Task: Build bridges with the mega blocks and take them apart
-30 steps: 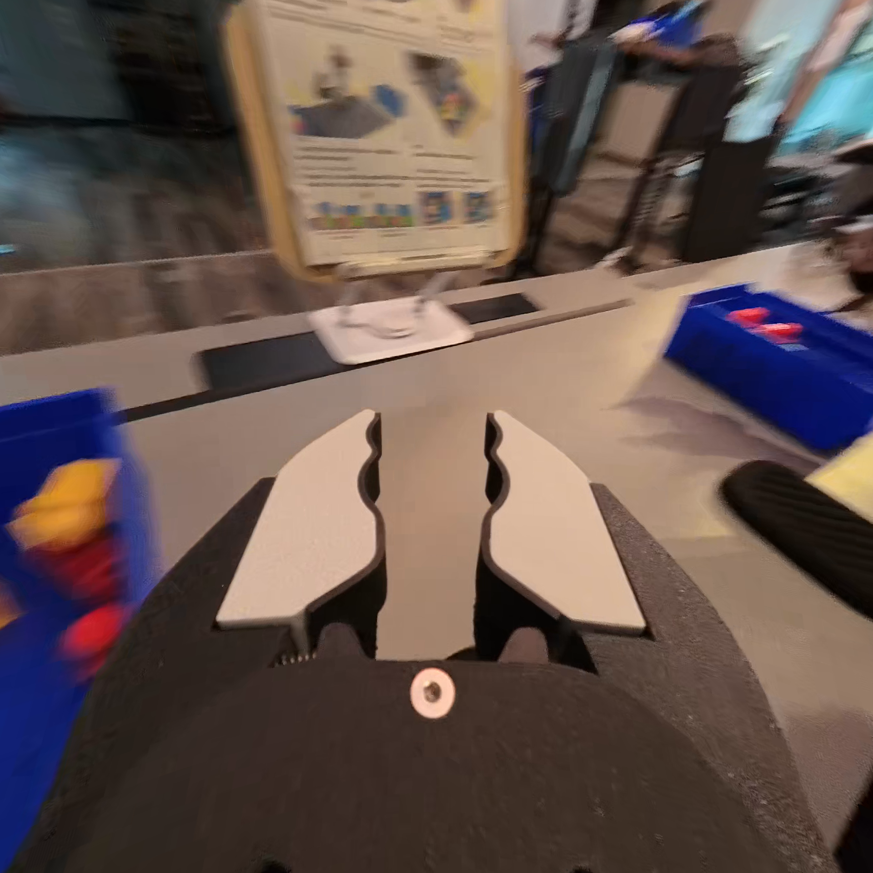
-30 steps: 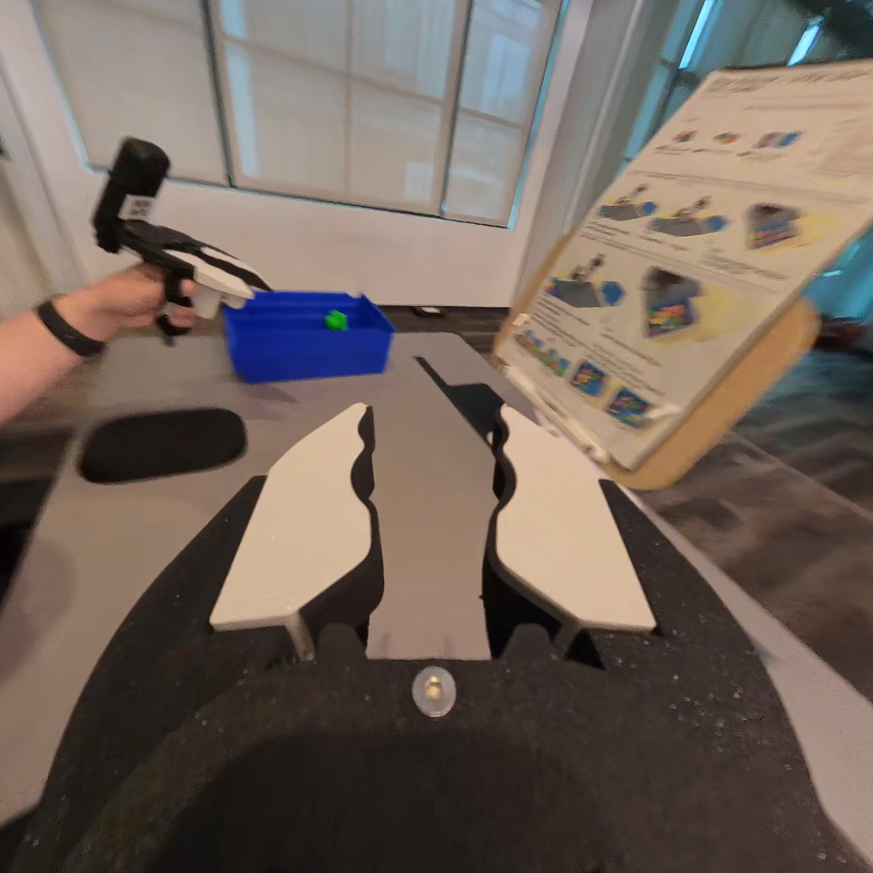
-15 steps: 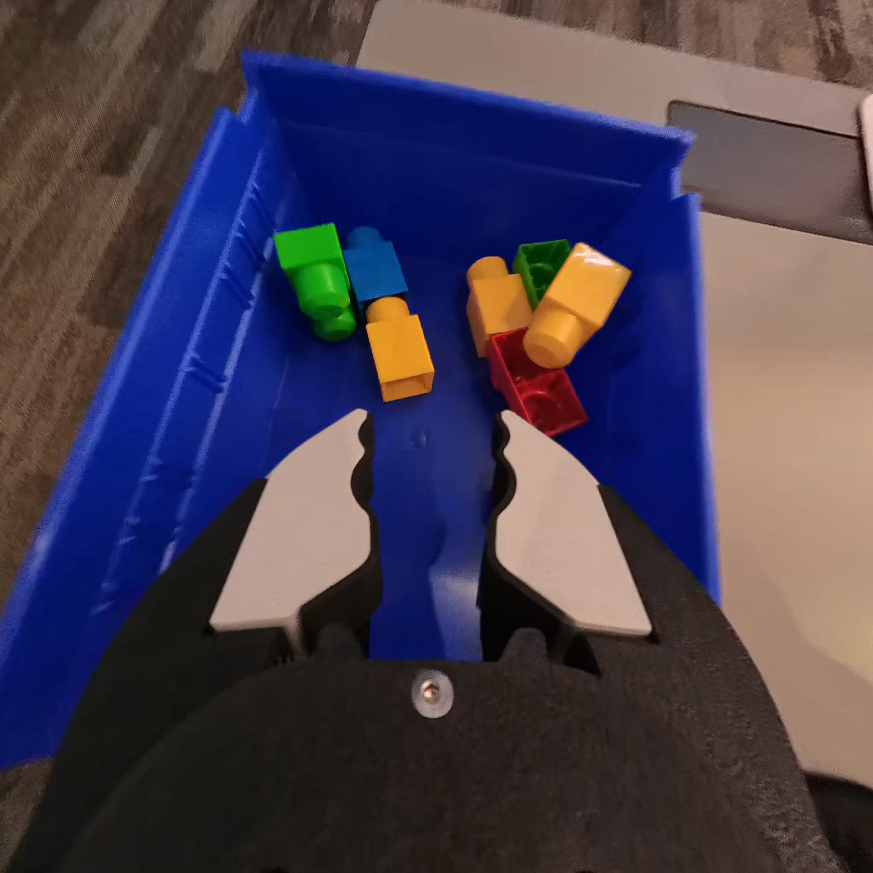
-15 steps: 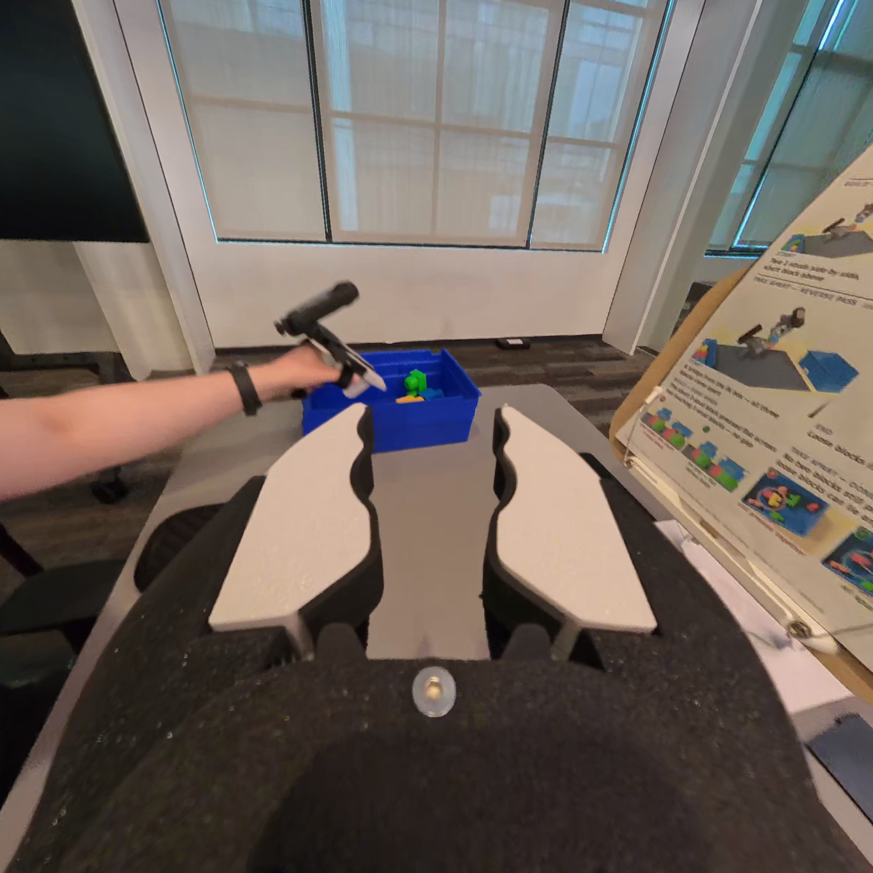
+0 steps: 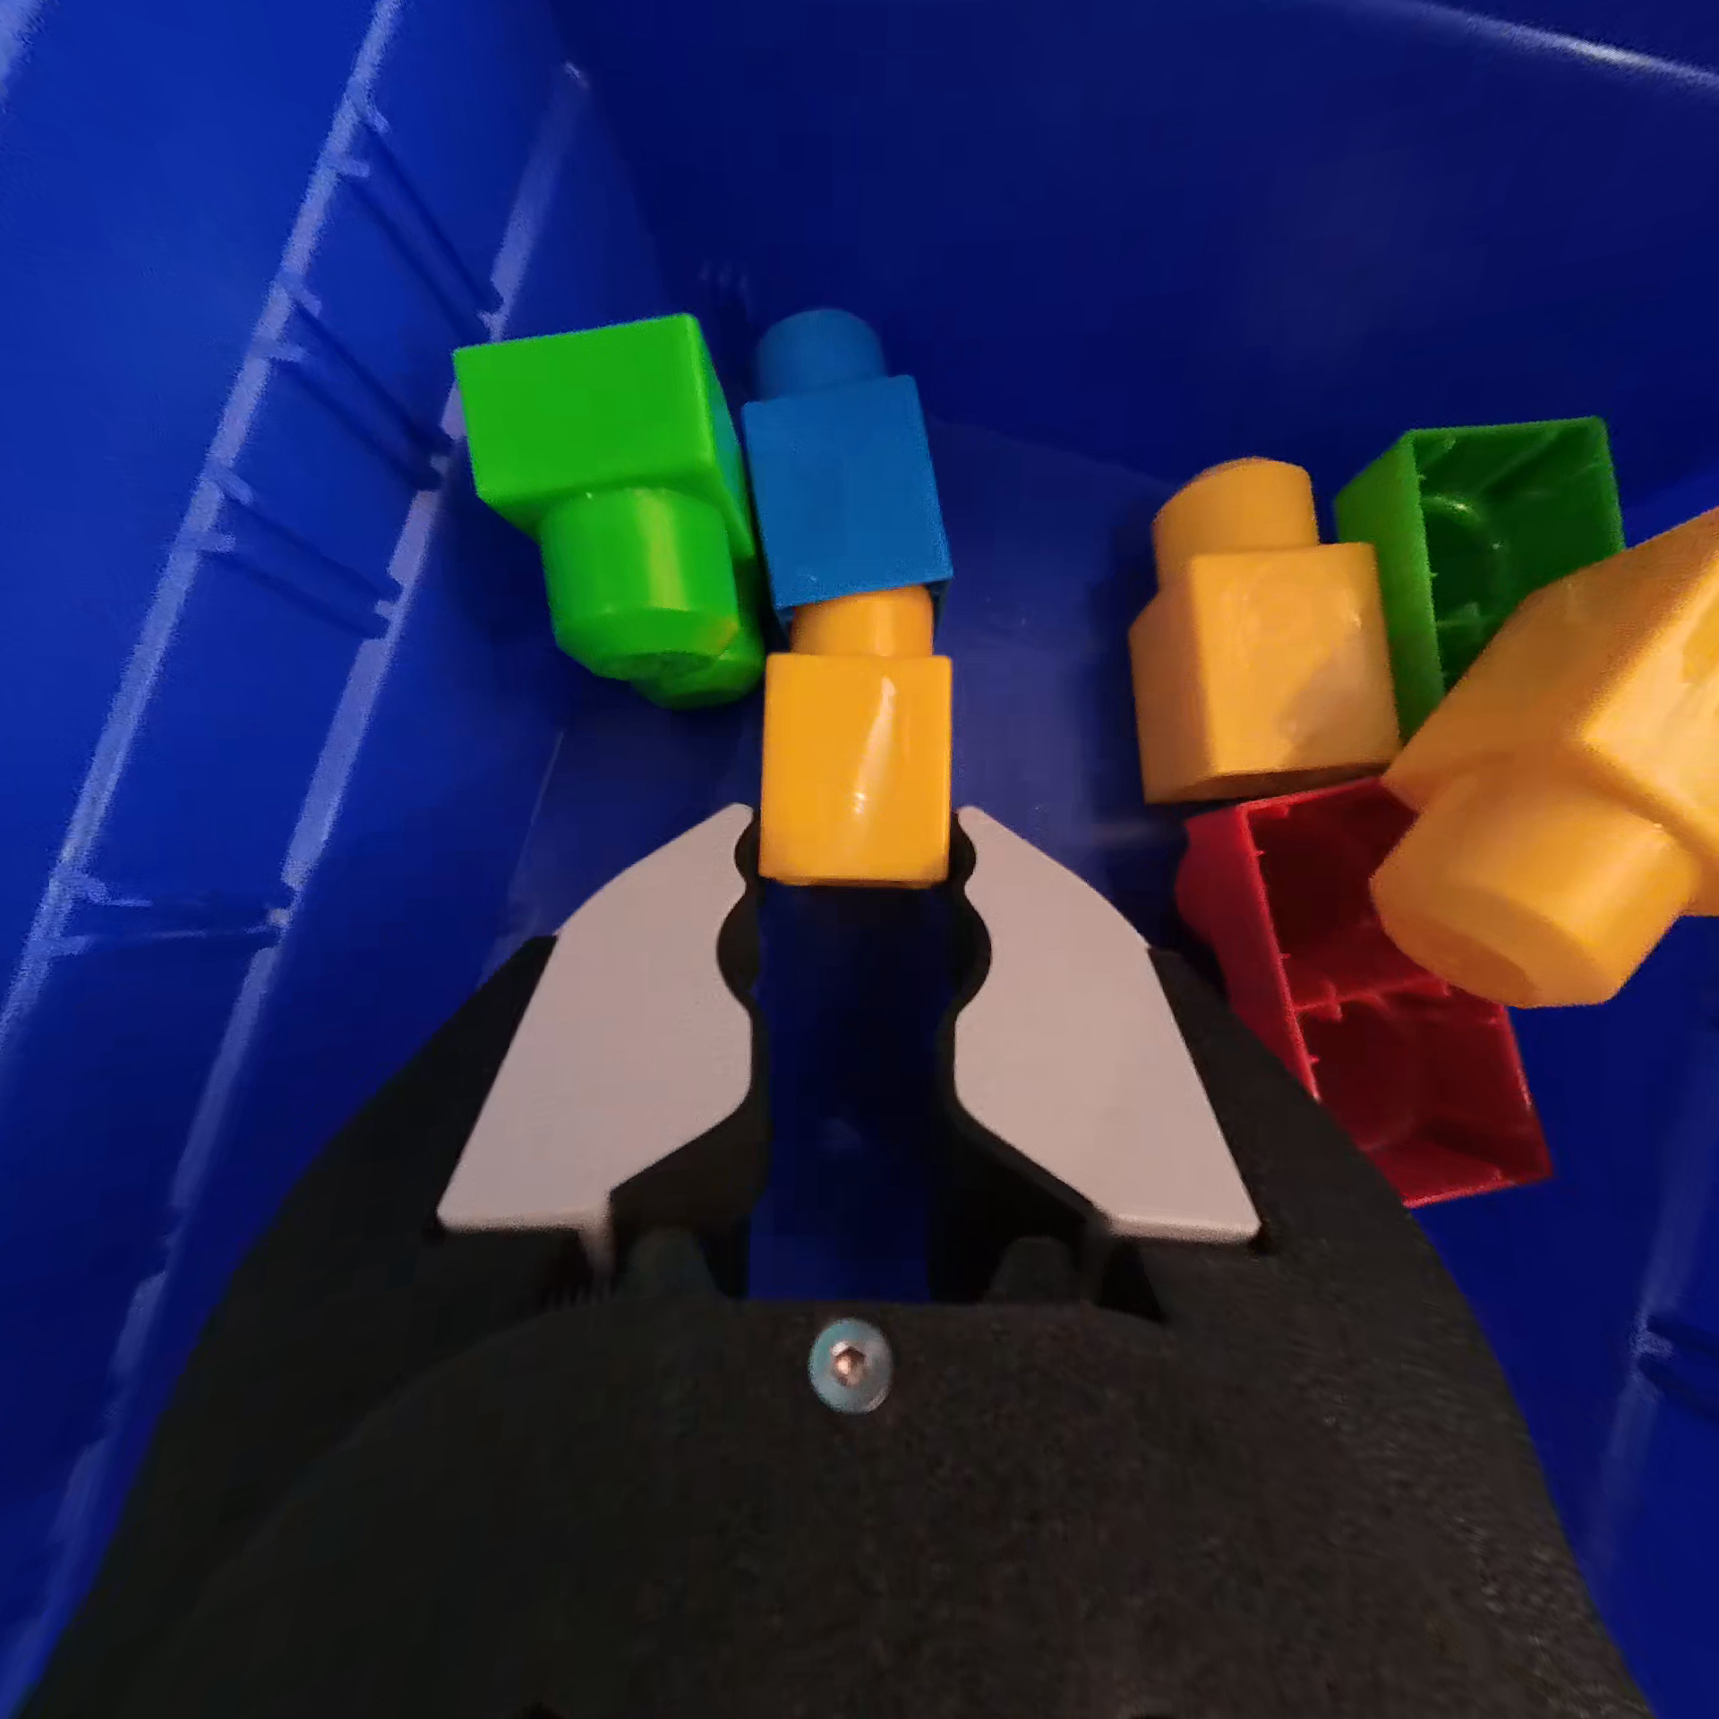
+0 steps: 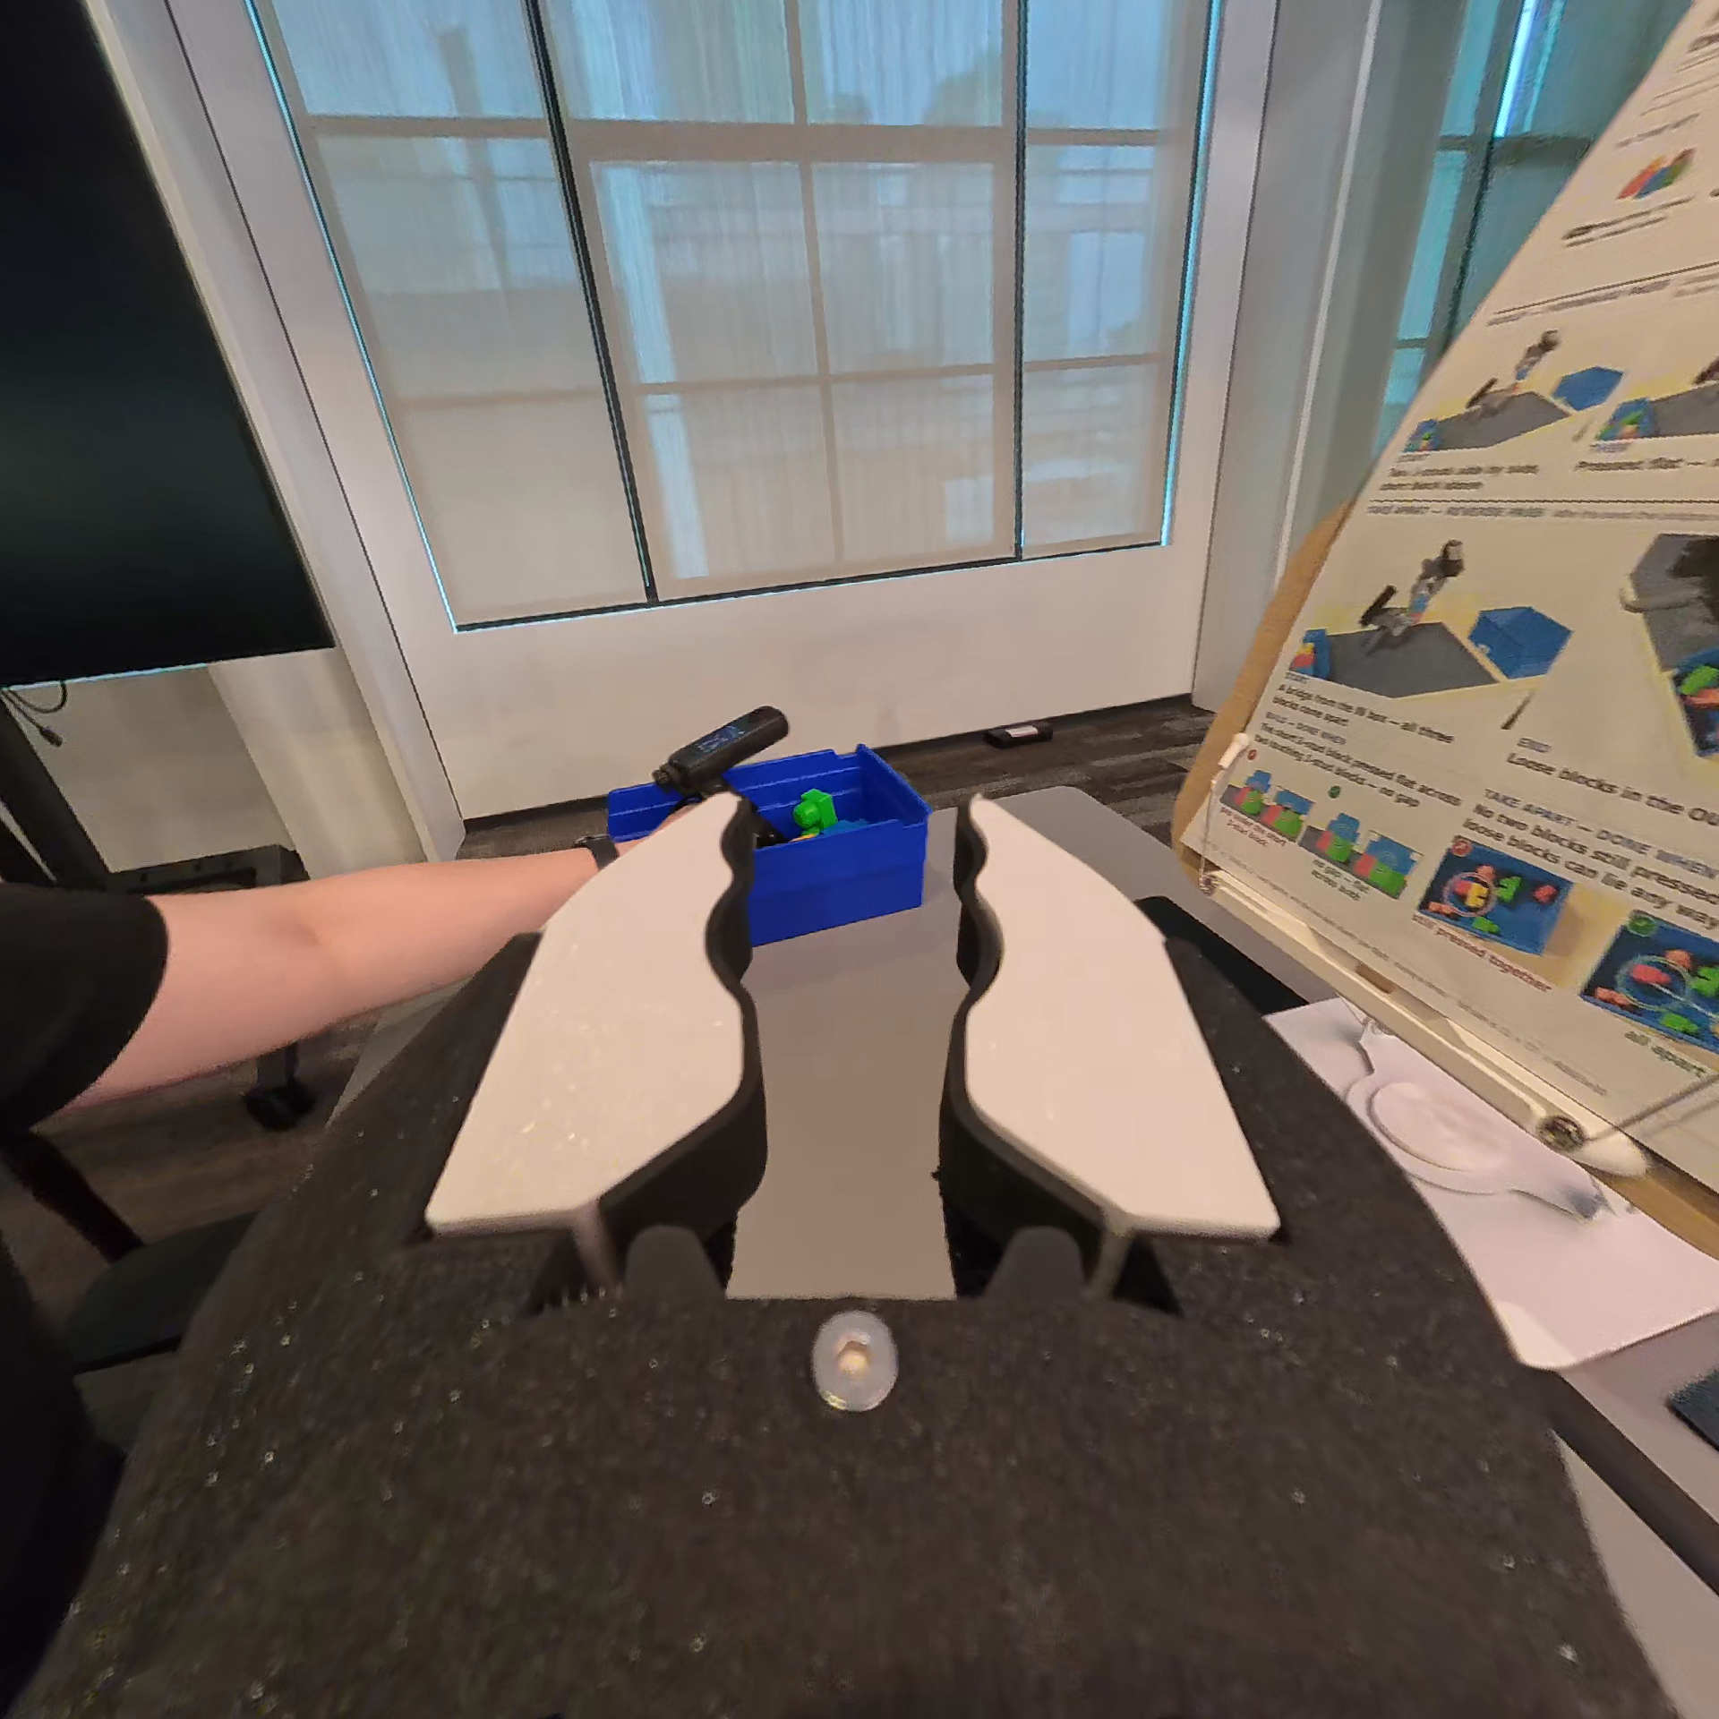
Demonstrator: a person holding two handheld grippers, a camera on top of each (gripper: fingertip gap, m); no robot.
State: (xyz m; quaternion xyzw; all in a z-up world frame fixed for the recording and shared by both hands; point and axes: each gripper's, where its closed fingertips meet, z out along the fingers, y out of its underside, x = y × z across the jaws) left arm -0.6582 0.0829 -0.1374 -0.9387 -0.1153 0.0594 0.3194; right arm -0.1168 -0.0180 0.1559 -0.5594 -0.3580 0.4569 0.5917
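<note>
In the left wrist view my left gripper (image 5: 856, 837) is down inside the blue bin (image 5: 233, 651), open. Its fingertips stand on either side of the near end of a small yellow block (image 5: 856, 753), whose stud butts against a blue block (image 5: 842, 493). A light green block (image 5: 614, 502) lies to the left. To the right lie a second yellow block (image 5: 1256, 651), a dark green hollow block (image 5: 1507, 539), a red hollow block (image 5: 1349, 1005) and a larger yellow block (image 5: 1581, 772). My right gripper (image 6: 846, 828) is open and empty above the grey table (image 6: 846, 1070).
In the right wrist view the blue bin (image 6: 837, 884) stands at the table's far end, with the person's arm (image 6: 372, 930) and the other gripper's handle (image 6: 721, 749) reaching into it. An instruction board (image 6: 1488, 698) on a stand leans at the right. Windows are behind. My hands' fingertips stand some 65 cm from each other. The blue block (image 5: 842, 493) lies around 6 cm away from my left fingertips.
My left gripper swung from over the table down into the blue bin and closed in on the small yellow block. My right gripper turned slightly and stayed open.
</note>
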